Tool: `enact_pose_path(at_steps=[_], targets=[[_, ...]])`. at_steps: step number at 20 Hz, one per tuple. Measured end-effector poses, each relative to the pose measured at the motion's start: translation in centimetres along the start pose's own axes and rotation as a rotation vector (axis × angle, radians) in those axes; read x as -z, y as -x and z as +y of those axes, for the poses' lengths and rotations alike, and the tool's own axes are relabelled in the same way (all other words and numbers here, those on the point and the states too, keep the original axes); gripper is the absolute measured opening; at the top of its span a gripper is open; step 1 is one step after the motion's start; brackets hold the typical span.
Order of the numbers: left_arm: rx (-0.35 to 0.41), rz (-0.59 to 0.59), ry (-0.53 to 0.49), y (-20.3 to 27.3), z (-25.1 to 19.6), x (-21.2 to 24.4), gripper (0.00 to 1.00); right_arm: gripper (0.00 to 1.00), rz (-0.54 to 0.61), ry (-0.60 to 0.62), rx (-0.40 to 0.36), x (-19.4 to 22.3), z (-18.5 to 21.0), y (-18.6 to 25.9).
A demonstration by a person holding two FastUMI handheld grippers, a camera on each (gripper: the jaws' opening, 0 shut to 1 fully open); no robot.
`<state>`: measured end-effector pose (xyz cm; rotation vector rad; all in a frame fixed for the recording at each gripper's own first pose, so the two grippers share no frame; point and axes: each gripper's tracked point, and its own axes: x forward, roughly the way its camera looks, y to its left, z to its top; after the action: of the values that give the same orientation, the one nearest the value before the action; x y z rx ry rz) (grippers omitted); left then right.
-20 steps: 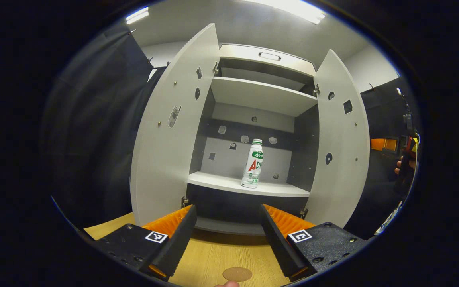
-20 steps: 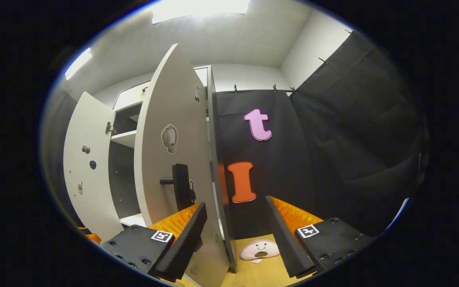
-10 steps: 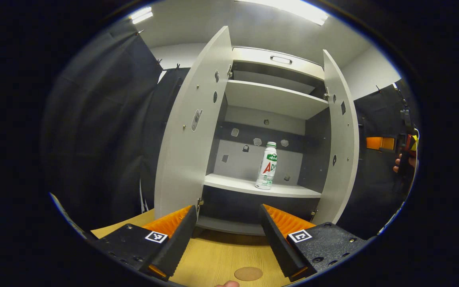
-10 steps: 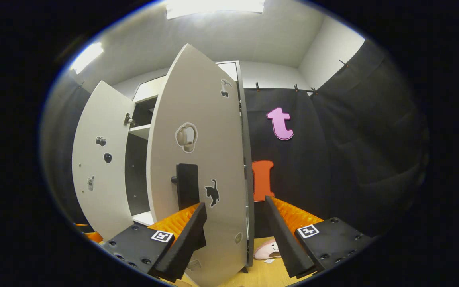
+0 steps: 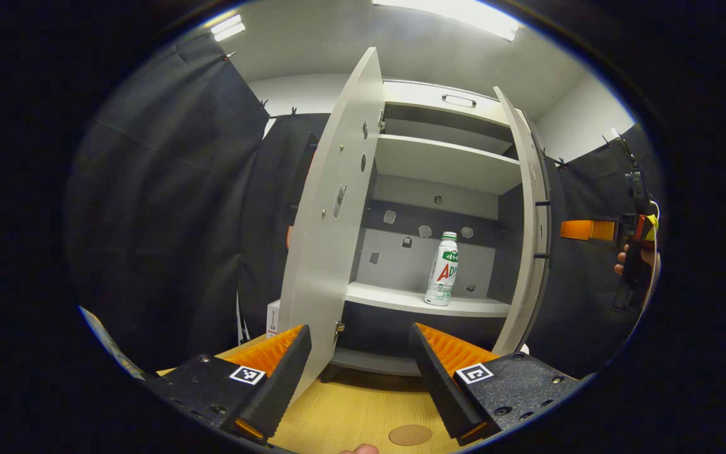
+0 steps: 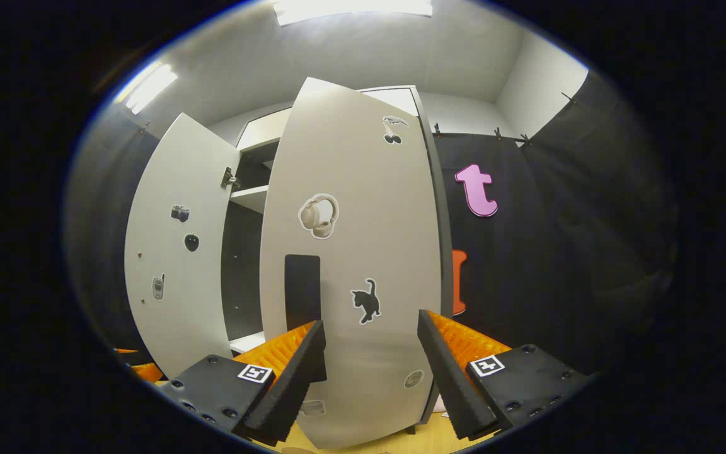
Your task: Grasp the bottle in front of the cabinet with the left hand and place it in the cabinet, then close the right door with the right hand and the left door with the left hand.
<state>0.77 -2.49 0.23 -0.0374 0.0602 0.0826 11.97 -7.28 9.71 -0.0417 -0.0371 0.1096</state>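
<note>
The right gripper (image 6: 369, 378), fingers spread wide and empty, faces the outer side of the cabinet's right door (image 6: 350, 252), just beside its dark handle (image 6: 302, 290). That door stands partly swung in. The left gripper (image 5: 360, 384) is also wide and empty, near the left door (image 5: 331, 239). The bottle (image 5: 442, 269) stands upright on the cabinet's lower shelf (image 5: 426, 304). The doors look like stiff, light panels; pushing flat near the handle should swing one shut.
</note>
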Motion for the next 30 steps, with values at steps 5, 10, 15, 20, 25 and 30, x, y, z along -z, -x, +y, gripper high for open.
enact_pose_path(at_steps=[5,10,15,20,25,30], targets=[[-0.088,-0.055,0.023,0.1,3.1,-2.1,0.95,0.98,0.028,-0.004,-0.033,1.1,2.7,-2.6],[-0.192,-0.113,0.008,0.5,7.5,-4.6,0.94,0.97,0.033,0.020,-0.031,1.7,4.0,-4.4],[-0.334,-0.174,-0.018,0.5,12.9,-7.6,0.94,0.97,0.061,0.024,-0.014,2.1,5.3,-7.4],[-0.388,-0.186,-0.016,-2.1,16.7,-10.0,0.94,0.97,0.067,-0.023,-0.010,2.8,5.6,-9.9],[-0.404,-0.229,-0.046,-6.0,19.0,-12.9,0.94,0.97,0.091,-0.071,-0.013,3.1,5.7,-10.8],[-0.295,-0.239,-0.054,-9.5,16.1,-14.0,0.92,0.97,0.103,-0.100,0.010,2.8,4.8,-10.3]])
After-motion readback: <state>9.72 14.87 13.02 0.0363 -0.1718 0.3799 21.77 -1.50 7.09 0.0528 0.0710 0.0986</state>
